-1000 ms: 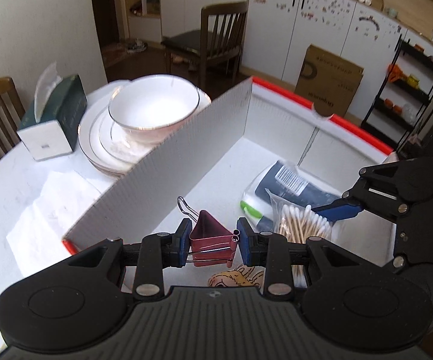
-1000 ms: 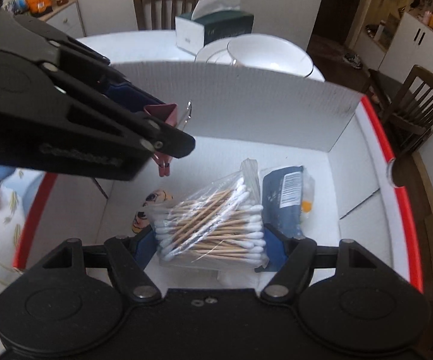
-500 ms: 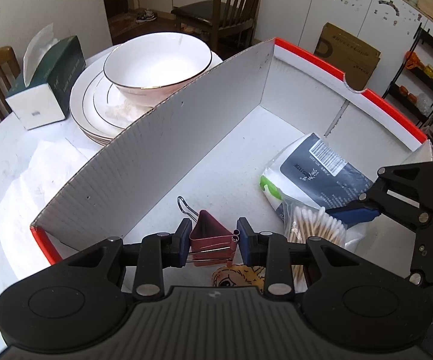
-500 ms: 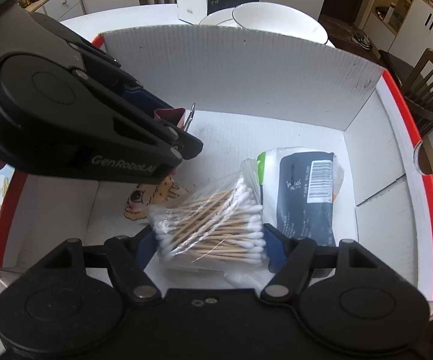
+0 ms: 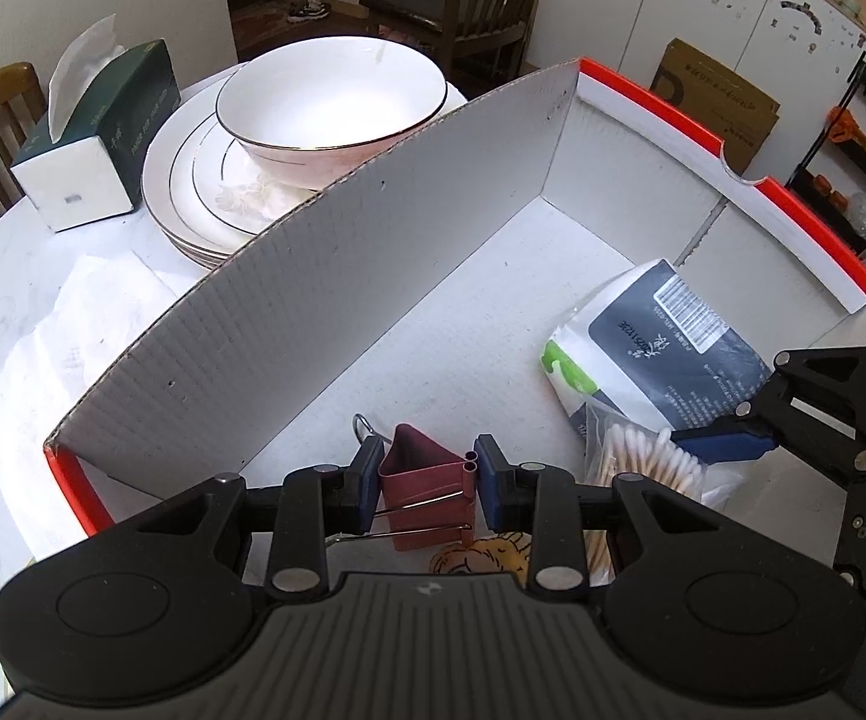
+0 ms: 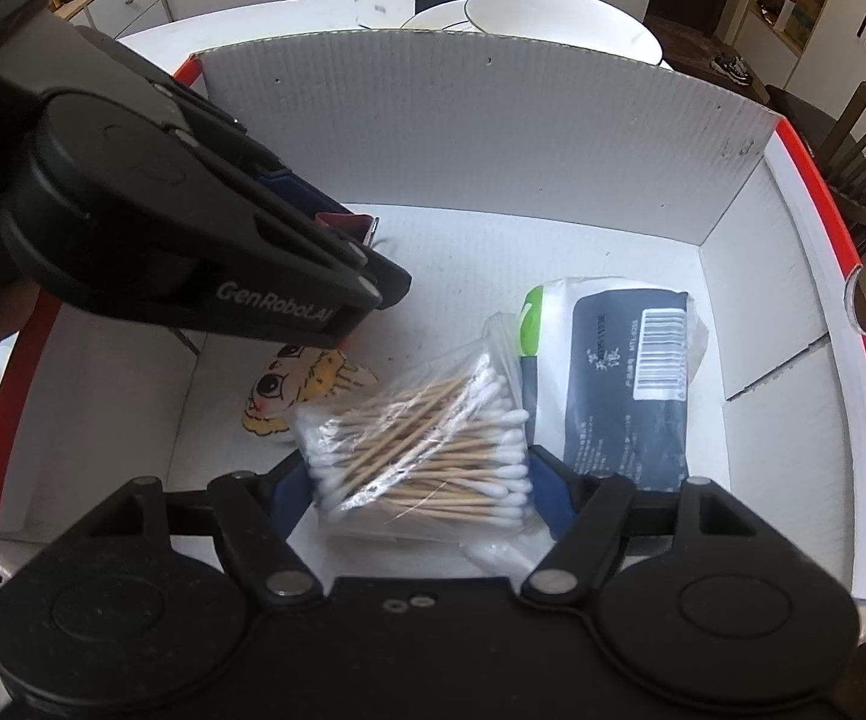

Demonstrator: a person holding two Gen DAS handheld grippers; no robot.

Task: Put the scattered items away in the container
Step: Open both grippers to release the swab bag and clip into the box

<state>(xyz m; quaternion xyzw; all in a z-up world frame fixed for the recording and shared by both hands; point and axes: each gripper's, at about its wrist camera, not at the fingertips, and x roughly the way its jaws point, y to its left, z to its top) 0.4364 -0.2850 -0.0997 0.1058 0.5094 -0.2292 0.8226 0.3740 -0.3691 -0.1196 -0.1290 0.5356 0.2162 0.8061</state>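
The left gripper (image 5: 427, 474) has its jaws pinched narrow on a dark red binder clip (image 5: 424, 483), held inside the white cardboard box (image 5: 313, 300). The right gripper (image 6: 418, 489) has its jaws set wide, pads against both sides of a bag of cotton swabs (image 6: 427, 450) in the box, just beside a dark wipes packet (image 6: 625, 378) and a cartoon sticker (image 6: 301, 384)

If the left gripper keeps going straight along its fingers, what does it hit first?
Probably the bare floor of the box. The left gripper, shut on the red binder clip, points steeply down inside it, and the clip would touch before the fingers. Depth is hard to judge.
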